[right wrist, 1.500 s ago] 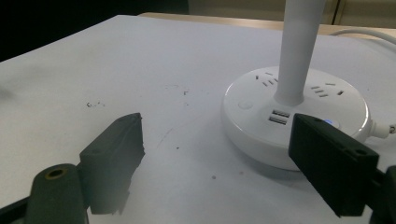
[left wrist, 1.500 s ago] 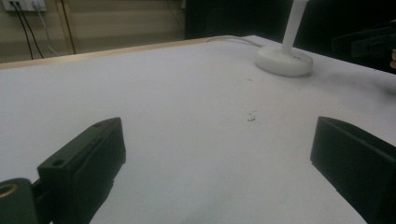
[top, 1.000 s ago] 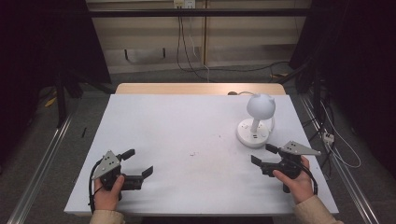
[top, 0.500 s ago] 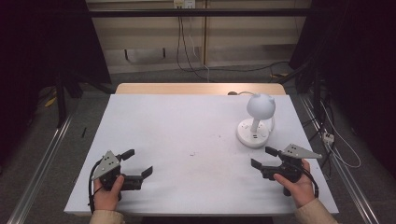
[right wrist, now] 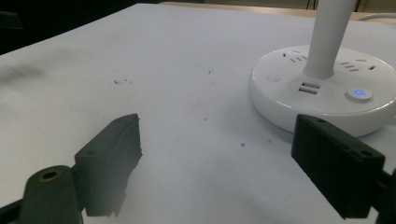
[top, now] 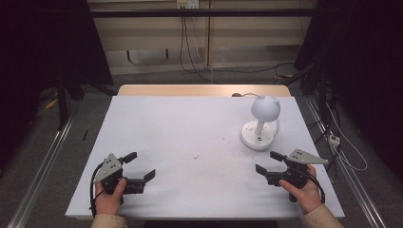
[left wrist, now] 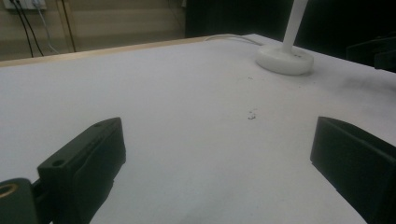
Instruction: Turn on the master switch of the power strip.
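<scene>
Nothing has shifted over the last second: both hands sit where they were, near the surface's front edge, and the lamp [top: 261,124] has not moved. Read: work on the lamp has not begun; this looks like a pause before a reach.

Left hand-held gripper [top: 141,167] near the front-left corner, jaws wide apart, nothing between them. Right hand-held gripper [top: 269,163] near the front-right corner, jaws also spread and empty, aimed toward the lamp base just beyond it. Not touching.

Lamp stands toward the right edge, about midway back. White, smooth plastic by the look of it. Round, low puck base [right wrist: 327,88] with socket slots on top, 2 small ports on the side, 1 button [right wrist: 358,94] glowing blue. Slim stem rises from the base centre to a rounded head [top: 265,107]. White cord runs off toward the back edge.

Surface [top: 180,128] is matt white with a few dark specks [left wrist: 252,115] near the middle and faint grey smudging. Jaws are black, blocky, flat-faced.
</scene>
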A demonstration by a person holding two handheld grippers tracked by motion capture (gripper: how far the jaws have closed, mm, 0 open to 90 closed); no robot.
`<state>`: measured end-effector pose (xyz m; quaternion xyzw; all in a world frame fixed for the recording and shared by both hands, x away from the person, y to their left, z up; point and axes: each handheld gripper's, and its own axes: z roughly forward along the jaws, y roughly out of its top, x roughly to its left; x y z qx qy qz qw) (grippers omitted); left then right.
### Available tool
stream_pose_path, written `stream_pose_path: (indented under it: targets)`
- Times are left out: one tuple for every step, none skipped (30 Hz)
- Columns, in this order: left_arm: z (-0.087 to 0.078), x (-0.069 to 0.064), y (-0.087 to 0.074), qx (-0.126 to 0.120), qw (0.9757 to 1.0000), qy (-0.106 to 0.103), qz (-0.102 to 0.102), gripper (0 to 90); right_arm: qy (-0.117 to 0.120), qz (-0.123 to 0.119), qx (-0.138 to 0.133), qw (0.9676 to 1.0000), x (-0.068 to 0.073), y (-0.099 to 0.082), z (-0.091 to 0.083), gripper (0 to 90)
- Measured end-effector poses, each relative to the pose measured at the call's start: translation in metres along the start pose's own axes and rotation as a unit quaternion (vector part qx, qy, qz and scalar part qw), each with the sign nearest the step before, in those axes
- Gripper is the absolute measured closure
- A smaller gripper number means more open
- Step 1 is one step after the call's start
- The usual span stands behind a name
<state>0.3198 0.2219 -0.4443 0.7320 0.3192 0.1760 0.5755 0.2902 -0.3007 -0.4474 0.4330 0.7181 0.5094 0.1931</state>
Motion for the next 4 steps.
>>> stream_pose_path:
  targets:
    - [-0.0002,0.0001,0.0000,0.001,1.0000,0.001,-0.001,2.9,-0.001,0.000,0.002,1.0000,0.0002,-0.0003,0.0001,14.0]
    - [0.0000,0.0003,-0.0001,0.001,1.0000,0.001,0.000,2.9,-0.001,0.000,0.003,1.0000,0.0002,-0.0005,0.0003,13.7]
    - [0.0004,0.0005,-0.0001,0.002,1.0000,0.002,0.000,2.9,-0.002,0.000,0.003,1.0000,0.0000,-0.0007,0.0002,13.7]
    - [0.0010,0.0006,0.0000,0.002,1.0000,0.001,-0.001,2.9,-0.003,0.001,0.003,1.0000,-0.0002,-0.0007,0.0001,13.6]
